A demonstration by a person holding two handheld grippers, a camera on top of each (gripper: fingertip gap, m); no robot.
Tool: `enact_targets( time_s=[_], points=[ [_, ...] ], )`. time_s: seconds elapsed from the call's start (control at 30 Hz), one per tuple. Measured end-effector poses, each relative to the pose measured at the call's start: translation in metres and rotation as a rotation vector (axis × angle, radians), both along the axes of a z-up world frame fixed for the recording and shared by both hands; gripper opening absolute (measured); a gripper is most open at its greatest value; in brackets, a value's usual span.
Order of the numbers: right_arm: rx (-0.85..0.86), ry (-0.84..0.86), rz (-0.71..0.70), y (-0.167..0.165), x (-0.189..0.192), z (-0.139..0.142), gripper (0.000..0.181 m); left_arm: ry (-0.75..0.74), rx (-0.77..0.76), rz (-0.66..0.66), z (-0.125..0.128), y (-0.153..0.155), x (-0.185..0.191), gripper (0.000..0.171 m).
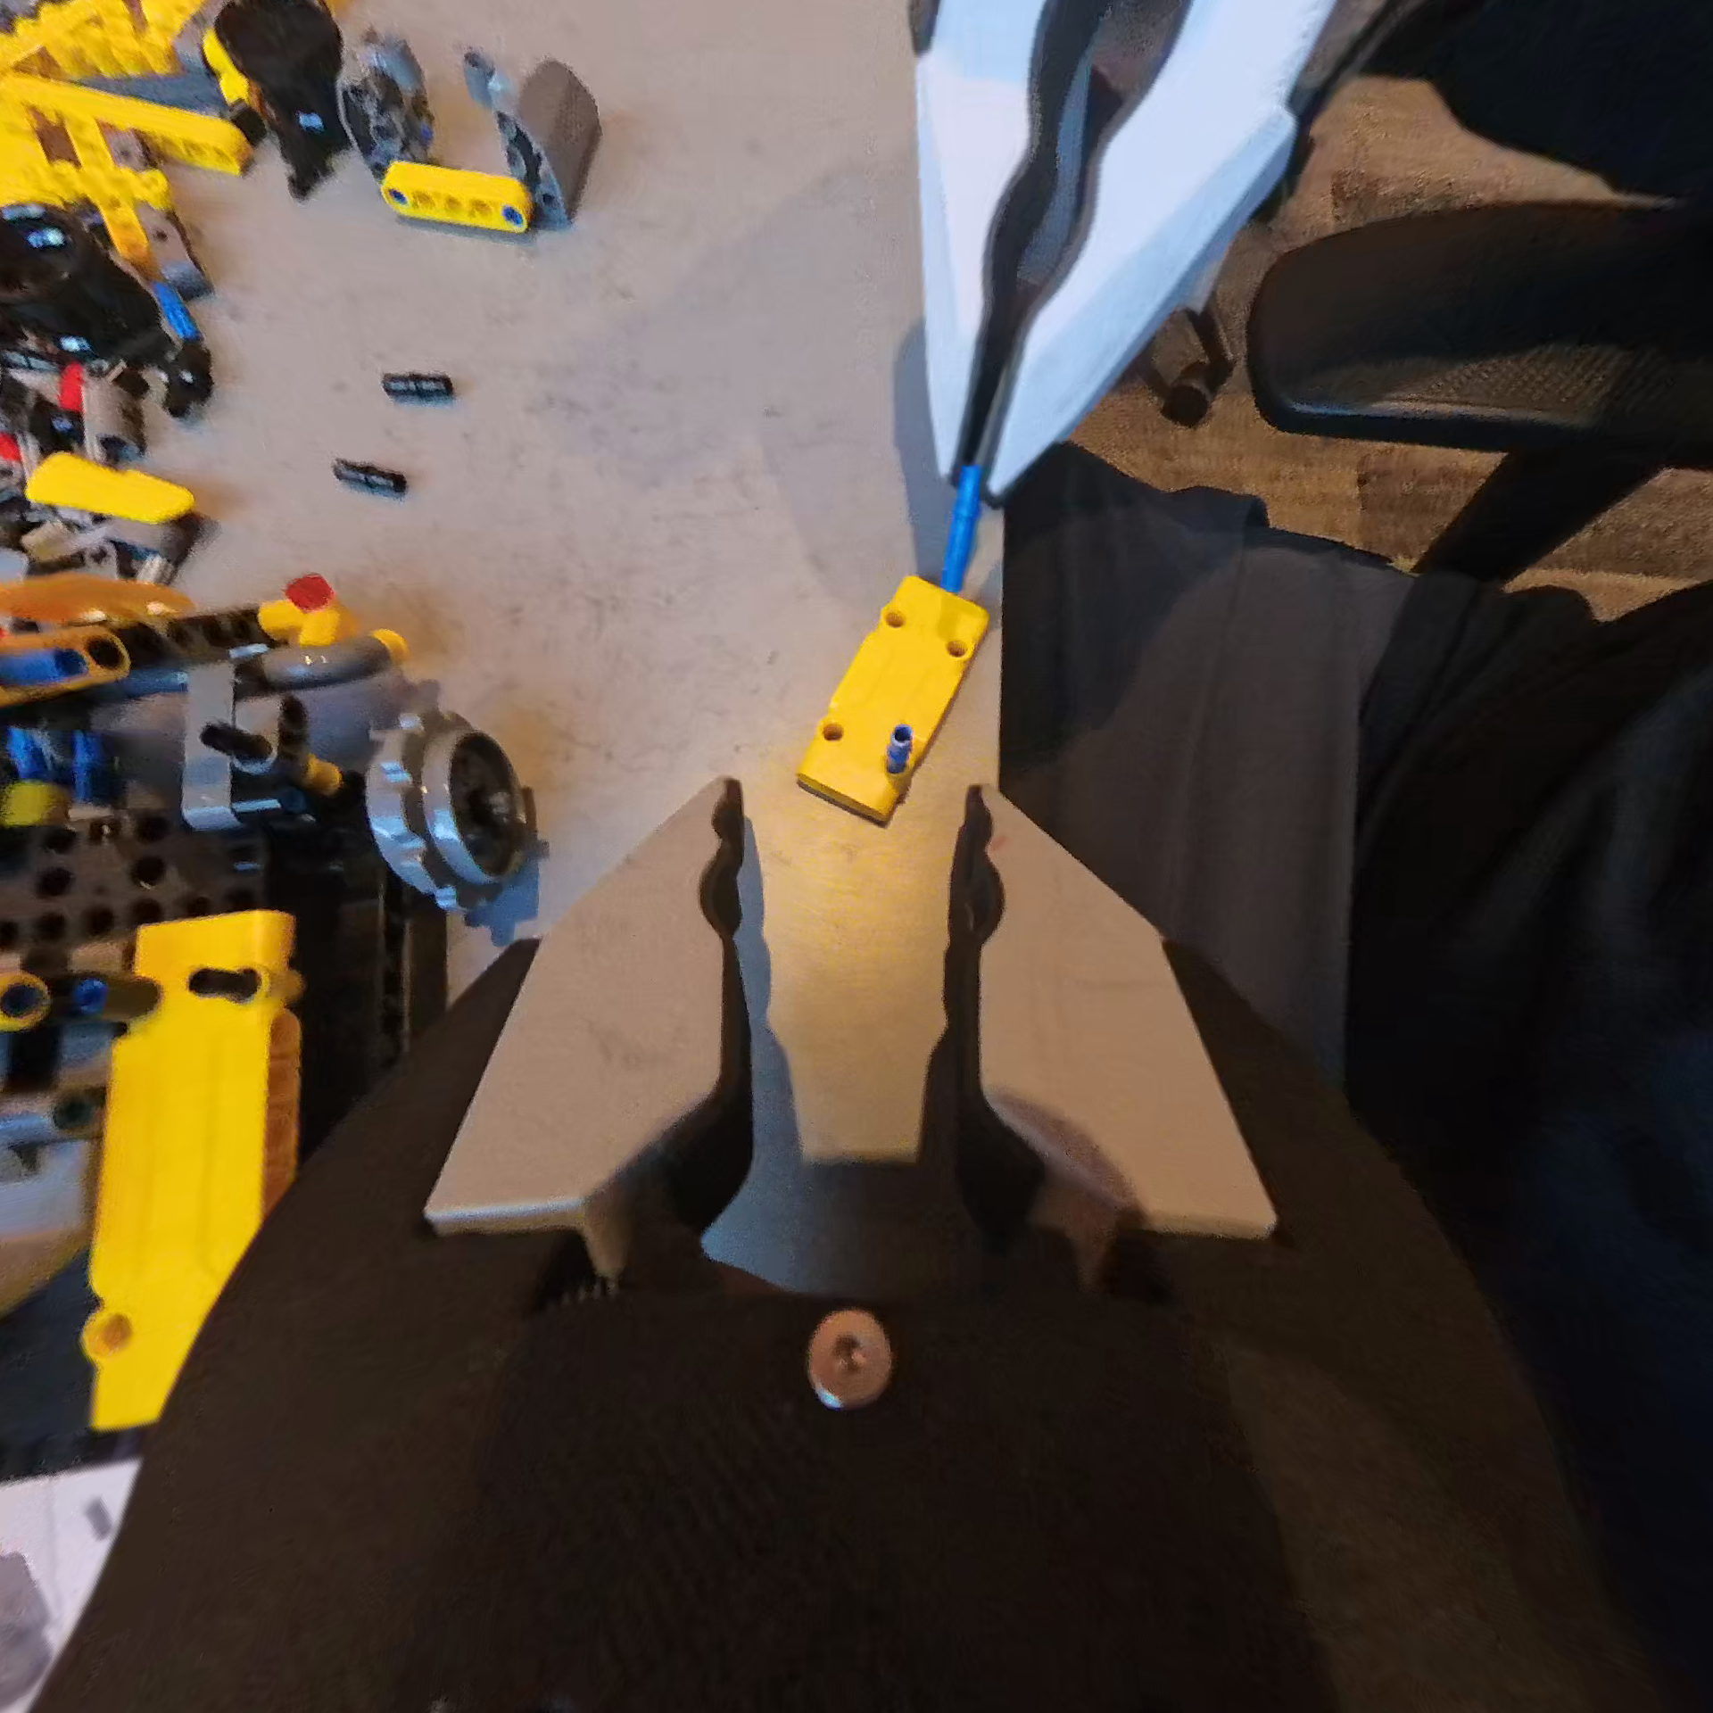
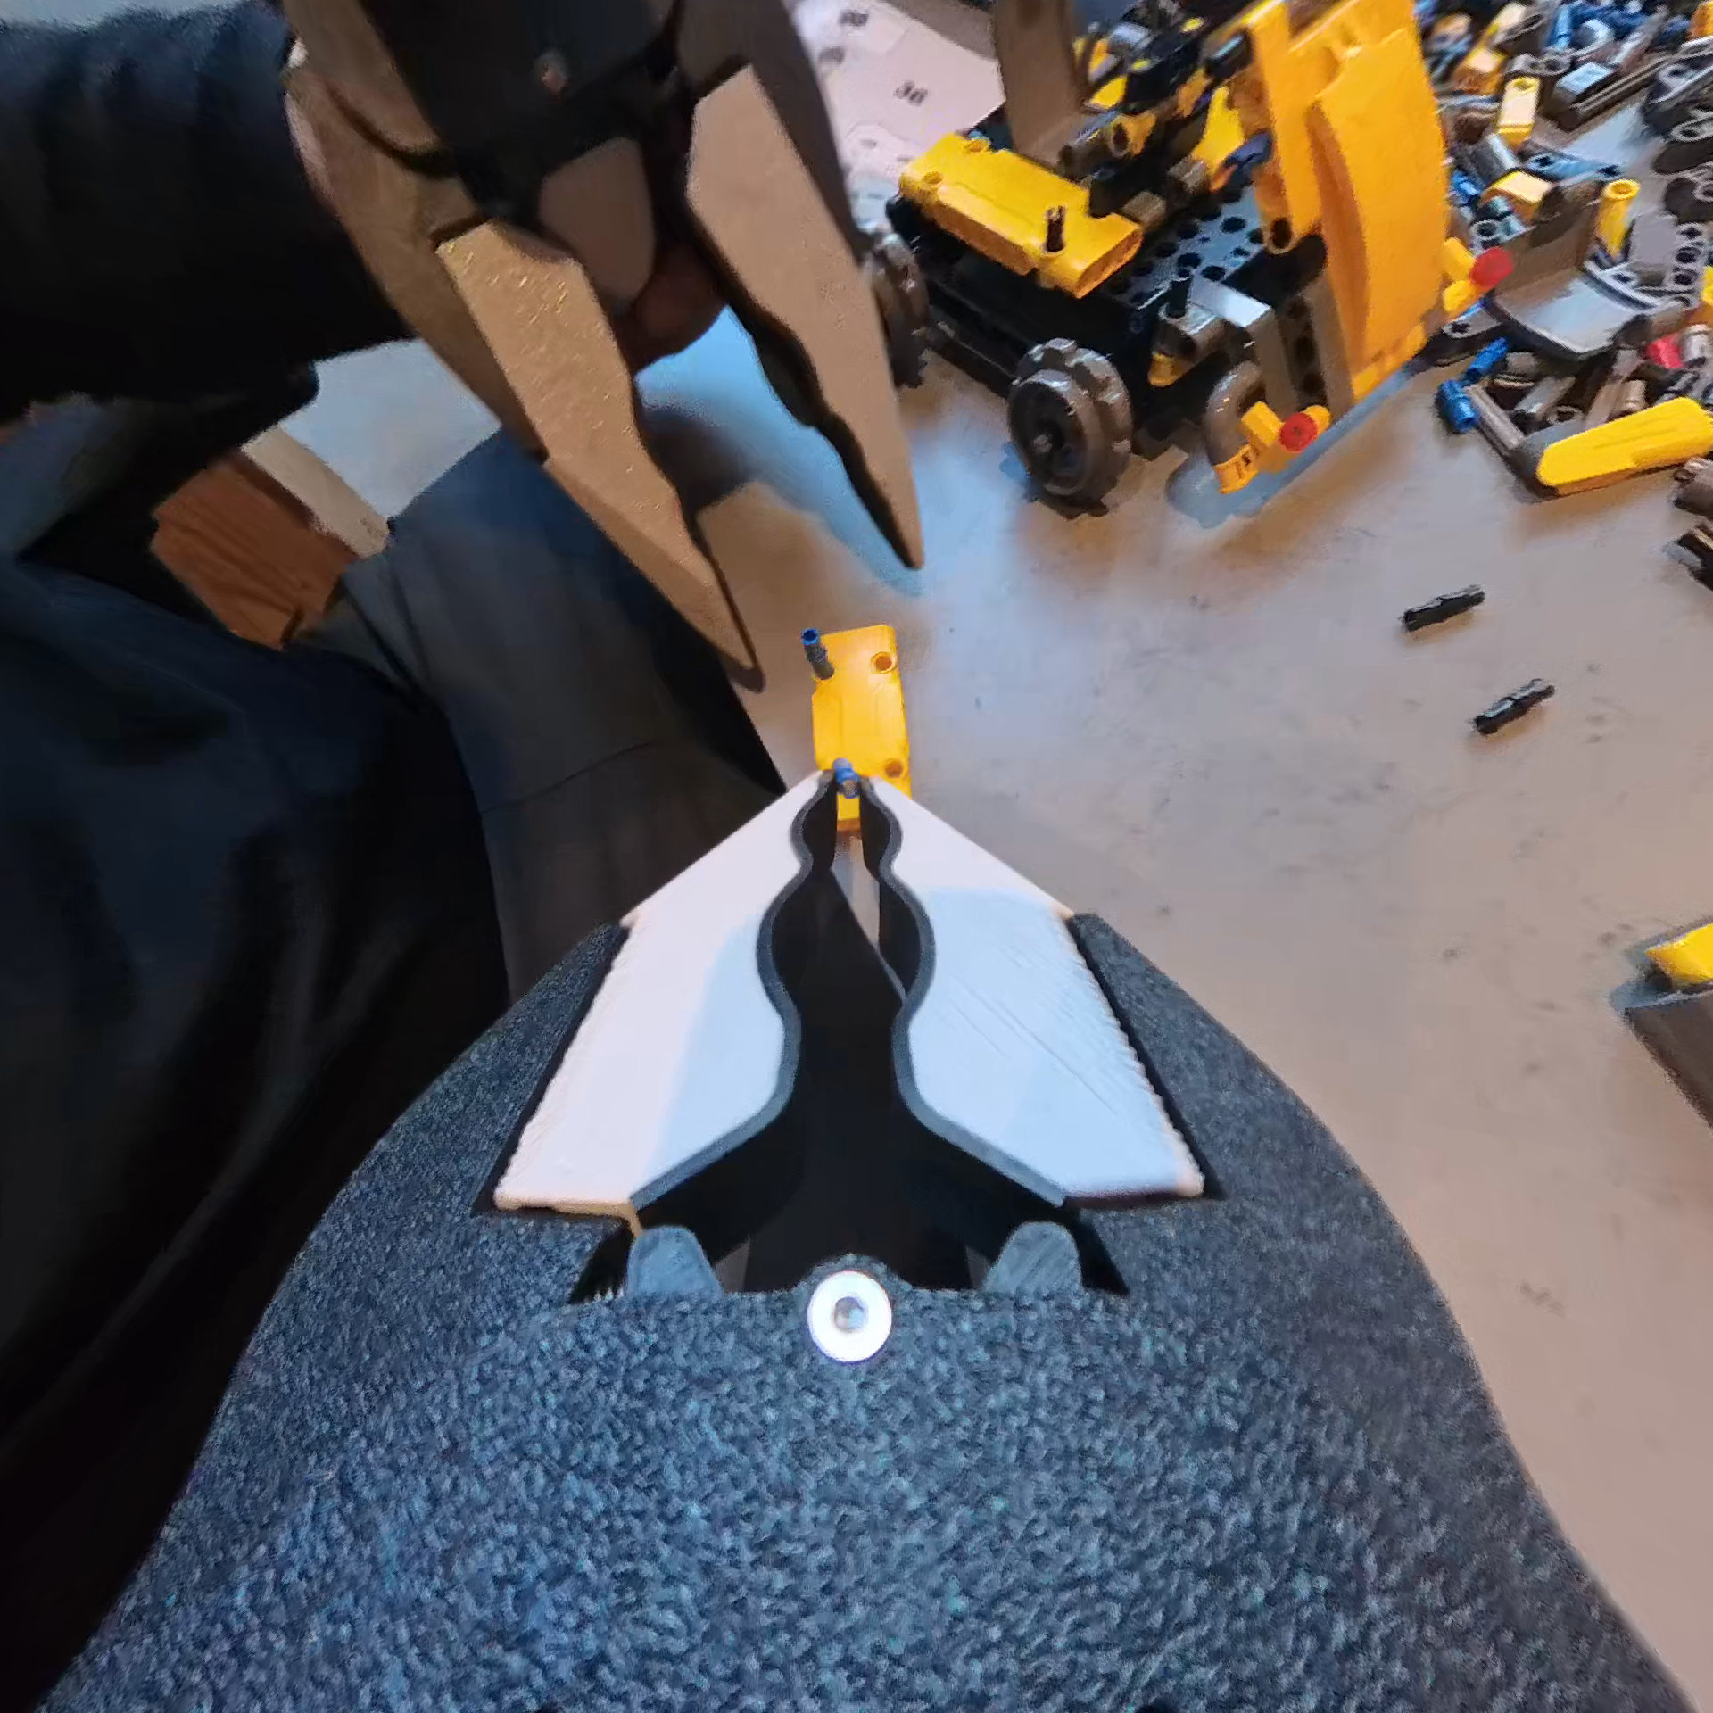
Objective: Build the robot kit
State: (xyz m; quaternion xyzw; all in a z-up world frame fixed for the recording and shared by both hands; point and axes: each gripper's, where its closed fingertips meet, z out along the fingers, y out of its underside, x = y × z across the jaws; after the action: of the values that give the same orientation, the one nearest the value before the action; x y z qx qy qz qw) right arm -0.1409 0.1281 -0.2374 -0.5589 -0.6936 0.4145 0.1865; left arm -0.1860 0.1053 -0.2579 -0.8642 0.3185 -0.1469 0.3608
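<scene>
Right hand-held gripper [image 2: 845,786]: white fingers pinched shut on a blue pin [image 1: 960,538], tips nearly touching. The pin's lower end meets the far corner of a yellow flat panel [image 1: 892,697], at or in one of its corner holes; can't tell which. Panel lies flat on the surface [image 1: 649,519], right by the surface's edge next to the person's dark-trousered lap [image 1: 1205,742]. A second blue pin [image 1: 899,746] stands upright in the panel's opposite end, toward the left hand-held gripper [image 1: 851,806]. Left one: grey fingers spread apart, nothing between them, tips just short of the panel, not touching it. From the right wrist view the left fingers straddle the panel's far end from above, one tip near the surface edge, the other over the surface. Further out: two small black pins [image 1: 419,386] loose on the bare middle of the surface, well apart from the panel. Beyond them, a half-built yellow and black vehicle [image 2: 1159,278] with a grey wheel [image 2: 1066,422] facing the panel, red studs on its side. Around it, a scatter of yellow, grey, black and blue building parts [image 2: 1576,120] toward the far corner. A short yellow beam [image 1: 456,196] with blue pins sits alone near the far edge. Black office chair [image 1: 1483,352] stands off the surface on carpet.
</scene>
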Motion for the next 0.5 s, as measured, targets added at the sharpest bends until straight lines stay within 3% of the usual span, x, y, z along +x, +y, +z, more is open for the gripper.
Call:
enact_targets(
  time_s=[0.23,0.3,0.5],
  points=[
    [0.047,-0.058,0.045,-0.007,0.003,0.003,0.004,0.059,-0.029,-0.176,-0.012,0.005,0.012,0.033],
    [0.065,-0.085,0.051,-0.007,0.004,0.002,0.004,0.042,-0.032,-0.166,-0.013,0.008,0.013,0.025],
    [0.184,-0.167,0.032,0.003,-0.003,-0.001,0.004,0.009,-0.002,-0.035,-0.012,0.014,0.01,0.024]
  ],
)
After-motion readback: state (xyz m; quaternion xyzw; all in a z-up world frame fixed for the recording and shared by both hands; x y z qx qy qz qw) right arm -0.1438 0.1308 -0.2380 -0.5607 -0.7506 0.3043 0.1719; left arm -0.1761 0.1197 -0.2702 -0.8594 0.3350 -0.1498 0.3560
